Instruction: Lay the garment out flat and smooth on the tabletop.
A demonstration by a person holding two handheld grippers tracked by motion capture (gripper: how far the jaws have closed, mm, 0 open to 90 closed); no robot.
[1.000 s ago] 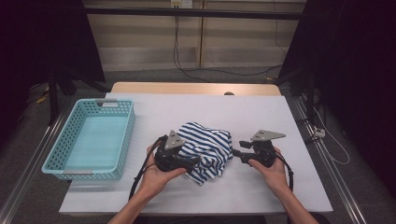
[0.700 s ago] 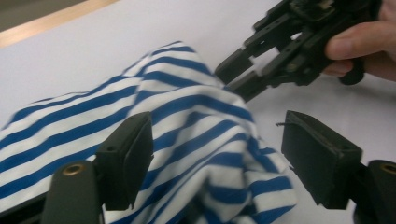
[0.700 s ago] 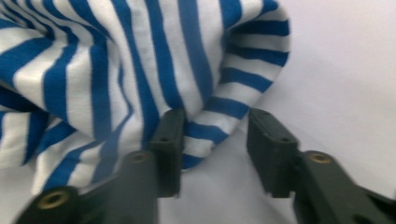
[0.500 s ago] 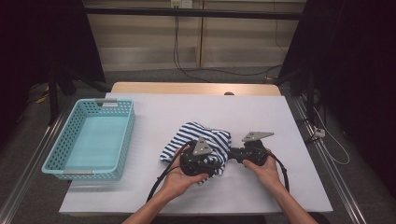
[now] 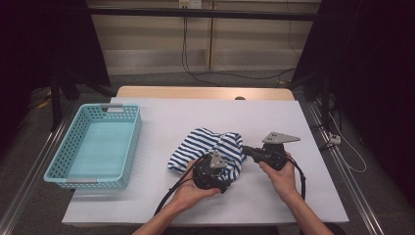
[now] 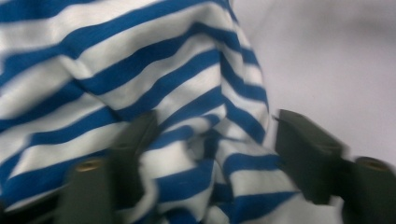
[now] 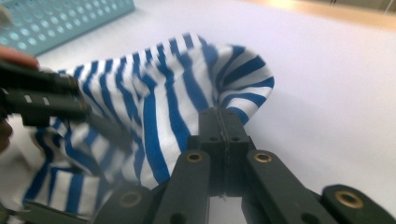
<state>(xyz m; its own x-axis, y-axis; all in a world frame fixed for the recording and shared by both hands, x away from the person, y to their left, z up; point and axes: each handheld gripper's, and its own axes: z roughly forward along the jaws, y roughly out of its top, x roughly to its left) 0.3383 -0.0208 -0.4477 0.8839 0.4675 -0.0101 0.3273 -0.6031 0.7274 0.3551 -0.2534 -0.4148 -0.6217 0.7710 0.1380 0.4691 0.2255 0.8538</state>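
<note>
The striped cloth (image 5: pixel 208 147) is lying bunched on the table, right of the turquoise basket (image 5: pixel 93 147). My right gripper (image 7: pixel 219 122) is pressing its jaws together, seemingly pinching the cloth's right edge. My left gripper (image 6: pixel 210 154) has just been closing, jaws half spread astride a fold at the cloth's near edge.

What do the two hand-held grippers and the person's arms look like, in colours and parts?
Both are black: the left gripper and the right gripper each trail a black cable, carry a grey three-cornered plate on top, and have brass-coloured rivets at the jaw links. The forearms are bare, no sleeves visible.
</note>
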